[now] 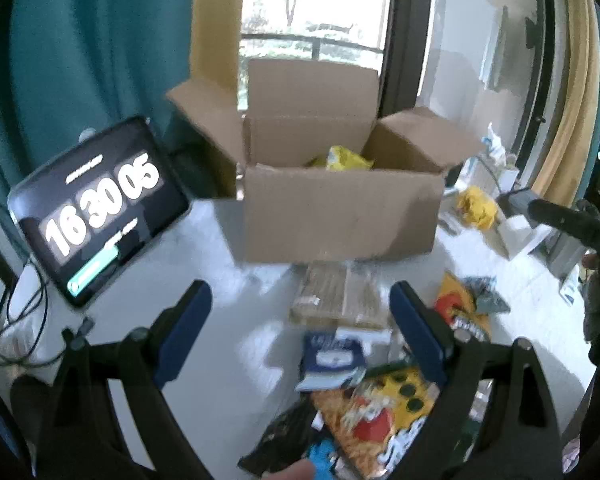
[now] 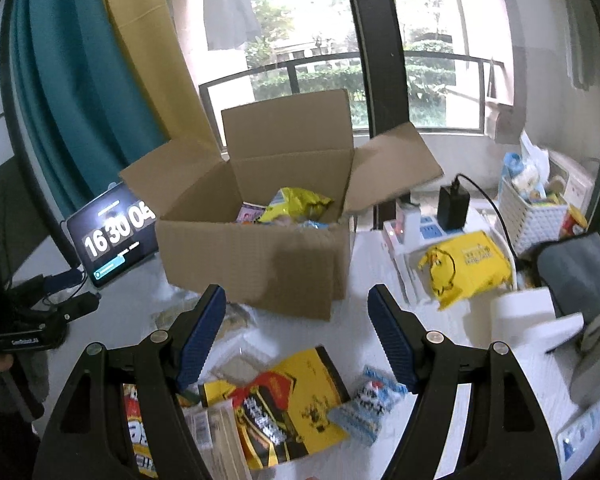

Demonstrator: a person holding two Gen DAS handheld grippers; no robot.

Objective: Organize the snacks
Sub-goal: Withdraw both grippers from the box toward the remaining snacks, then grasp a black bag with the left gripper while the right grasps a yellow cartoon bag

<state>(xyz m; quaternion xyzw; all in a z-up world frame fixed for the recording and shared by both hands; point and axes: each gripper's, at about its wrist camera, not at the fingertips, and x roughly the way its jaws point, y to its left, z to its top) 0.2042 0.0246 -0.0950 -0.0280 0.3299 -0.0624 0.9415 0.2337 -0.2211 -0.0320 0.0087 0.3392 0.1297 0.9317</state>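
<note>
An open cardboard box [image 1: 340, 216] [image 2: 256, 260] stands on the white table with a yellow snack bag [image 1: 346, 159] [image 2: 296, 204] and other packets inside. Loose snacks lie in front of it: a clear pack of biscuit sticks [image 1: 336, 300], a blue-and-white packet [image 1: 332, 356], an orange-yellow bag [image 1: 380, 412], a black packet [image 1: 284, 436], a yellow-and-red bag [image 2: 288, 404] and a small blue packet [image 2: 370, 402]. My left gripper [image 1: 300, 320] hangs open above the pile, nothing between its fingers. My right gripper [image 2: 296, 324] is open too, over the yellow-and-red bag.
A tablet [image 1: 96, 208] [image 2: 112, 232] showing a clock leans at the left with cables beside it. To the right lie a yellow bag [image 2: 464, 264], a charger on a power strip [image 2: 452, 204], a white basket [image 2: 536, 216], a paper roll [image 2: 524, 320] and a grey pouch [image 2: 580, 272].
</note>
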